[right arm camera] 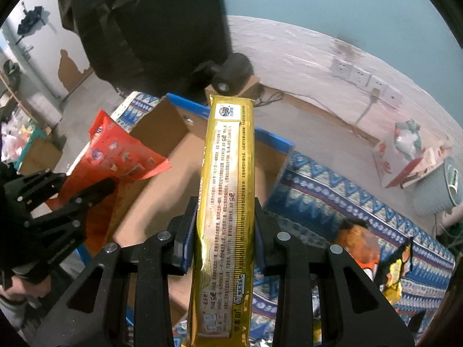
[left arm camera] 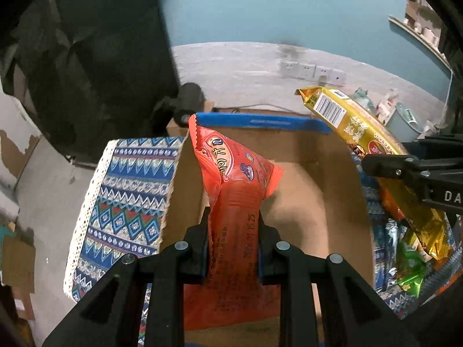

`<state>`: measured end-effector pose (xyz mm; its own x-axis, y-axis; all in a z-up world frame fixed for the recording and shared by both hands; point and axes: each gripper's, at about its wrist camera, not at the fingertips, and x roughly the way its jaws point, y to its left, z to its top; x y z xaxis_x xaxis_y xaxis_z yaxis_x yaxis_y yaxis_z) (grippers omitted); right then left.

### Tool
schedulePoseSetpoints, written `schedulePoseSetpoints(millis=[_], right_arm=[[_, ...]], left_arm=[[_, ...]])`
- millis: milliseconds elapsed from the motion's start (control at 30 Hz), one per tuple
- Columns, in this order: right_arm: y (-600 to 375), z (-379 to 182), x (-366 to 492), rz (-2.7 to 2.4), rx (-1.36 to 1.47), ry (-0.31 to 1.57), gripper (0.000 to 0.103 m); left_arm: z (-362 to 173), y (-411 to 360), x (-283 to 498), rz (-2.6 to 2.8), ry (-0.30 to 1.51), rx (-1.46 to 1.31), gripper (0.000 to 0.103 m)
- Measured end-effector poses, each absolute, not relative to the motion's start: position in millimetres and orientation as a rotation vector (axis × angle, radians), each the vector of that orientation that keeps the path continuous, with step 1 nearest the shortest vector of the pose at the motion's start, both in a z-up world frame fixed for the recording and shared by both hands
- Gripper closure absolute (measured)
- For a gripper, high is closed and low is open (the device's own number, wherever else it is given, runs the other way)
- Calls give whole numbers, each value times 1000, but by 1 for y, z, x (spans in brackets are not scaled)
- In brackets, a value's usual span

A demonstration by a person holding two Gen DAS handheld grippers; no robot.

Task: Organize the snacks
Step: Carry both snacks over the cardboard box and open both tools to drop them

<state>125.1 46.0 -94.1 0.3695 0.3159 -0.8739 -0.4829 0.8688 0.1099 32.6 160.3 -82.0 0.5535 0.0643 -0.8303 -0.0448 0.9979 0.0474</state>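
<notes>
Our left gripper (left arm camera: 233,248) pinches the orange packet (left arm camera: 231,179) mid-length over the cardboard box (left arm camera: 306,156); our right gripper (right arm camera: 224,240) clamps the gold packet (right arm camera: 228,156) near the box's right edge. Both seem light, crinkly and slippery, so we grip them mid-body.

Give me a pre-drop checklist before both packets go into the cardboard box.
1. Left gripper clamped on the red packet: ok.
2. Right gripper clamped on the gold packet: ok.
3. Red packet over the open cardboard box: ok.
4. Gold packet over the box opening: cannot tell; from the left wrist camera it hangs at the box's right edge.
5. Box floor free where the packets would land: ok, bare cardboard shows beneath both.
6. Grippers apart from each other: ok, a gap shows between them in both views.
</notes>
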Motion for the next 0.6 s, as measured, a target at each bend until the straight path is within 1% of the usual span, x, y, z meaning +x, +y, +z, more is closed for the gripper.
schedulePoseSetpoints(millis=[167,233,267,333,367,400,433,600], right_arm=[[61,-103,127,537,-184,1105,72],[66,-107,127,543,-183,1116,72],[68,-108,127,546,-181,1122,72],[70,-111,127,550,-177,1132,72],[73,-111,127,550,-176,1135,72],[75,-112,128,552,-177,1140,72],[77,-114,128,557,-178,1149,72],[85,-120,130,561,-185,1165,72]], left_arm=[[-91,170,33,86,1019,24,78],[-95,173,33,106,1035,35,74],[-96,174,33,112,1041,38,70],[-96,174,33,122,1048,53,52],[-96,174,33,130,1044,64,47],[-95,173,33,140,1036,76,38],[-93,173,32,149,1026,86,34],[-85,176,29,146,1008,81,34]])
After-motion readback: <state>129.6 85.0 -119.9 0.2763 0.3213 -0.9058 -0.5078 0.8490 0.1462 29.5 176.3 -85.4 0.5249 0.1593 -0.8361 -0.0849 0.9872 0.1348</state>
